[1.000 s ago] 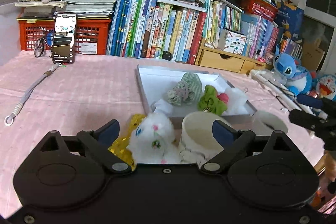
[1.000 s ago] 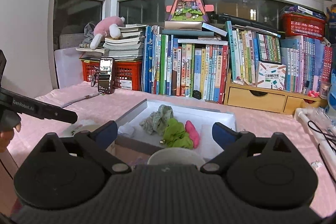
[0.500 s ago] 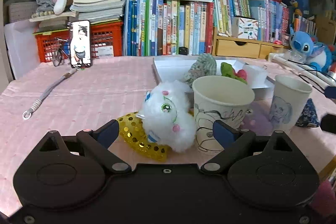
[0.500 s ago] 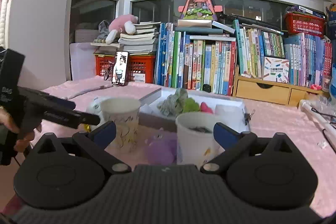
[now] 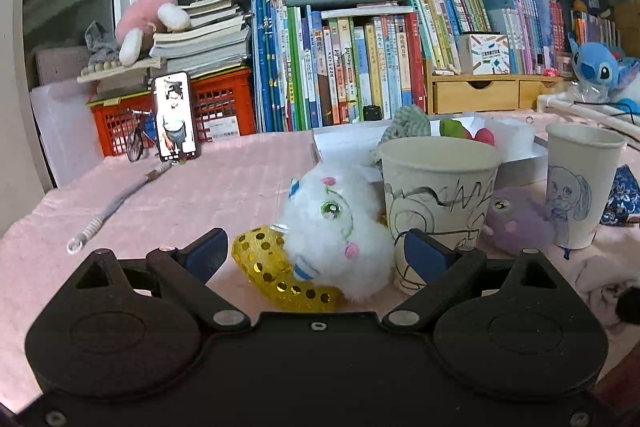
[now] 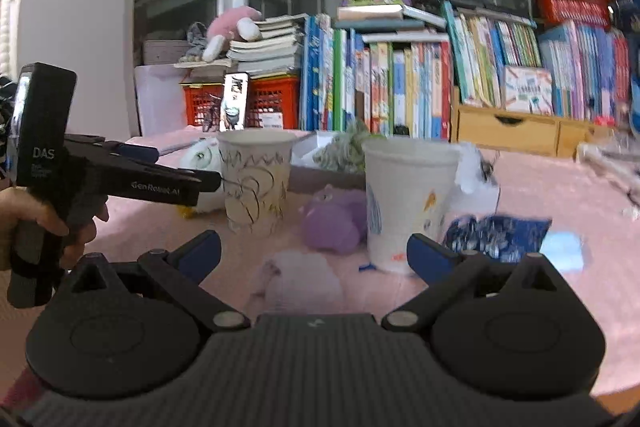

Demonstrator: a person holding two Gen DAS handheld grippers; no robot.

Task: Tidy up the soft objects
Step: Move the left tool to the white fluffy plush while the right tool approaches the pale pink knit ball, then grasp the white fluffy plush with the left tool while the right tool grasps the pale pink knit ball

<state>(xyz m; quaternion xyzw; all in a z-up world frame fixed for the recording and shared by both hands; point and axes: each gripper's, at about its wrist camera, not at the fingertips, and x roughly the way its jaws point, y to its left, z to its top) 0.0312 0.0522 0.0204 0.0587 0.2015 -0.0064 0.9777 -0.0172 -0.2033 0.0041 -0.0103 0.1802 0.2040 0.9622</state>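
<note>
The bench (image 5: 192,195), under a pink cloth, carries a white tray (image 5: 516,157) at the back, two paper cups and loose soft toys in front. The white plush toy (image 5: 336,223) lies on a yellow sequined piece just ahead of the left gripper (image 5: 316,251), between its jaws, which stand wide apart and empty, making the left hand nearer. The right gripper (image 6: 314,251), jaws likewise apart and empty, alone shows a pale cloth (image 6: 304,281) ahead; the purple plush toy (image 6: 334,223) lies beyond.

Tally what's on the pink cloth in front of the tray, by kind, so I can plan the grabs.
Paper cups: 2, scribbled cup and dog-drawing cup
Plush toys: 2, white plush and purple plush
Yellow sequin piece: 1
Blue floral cloth: 1
Total: 6
</note>
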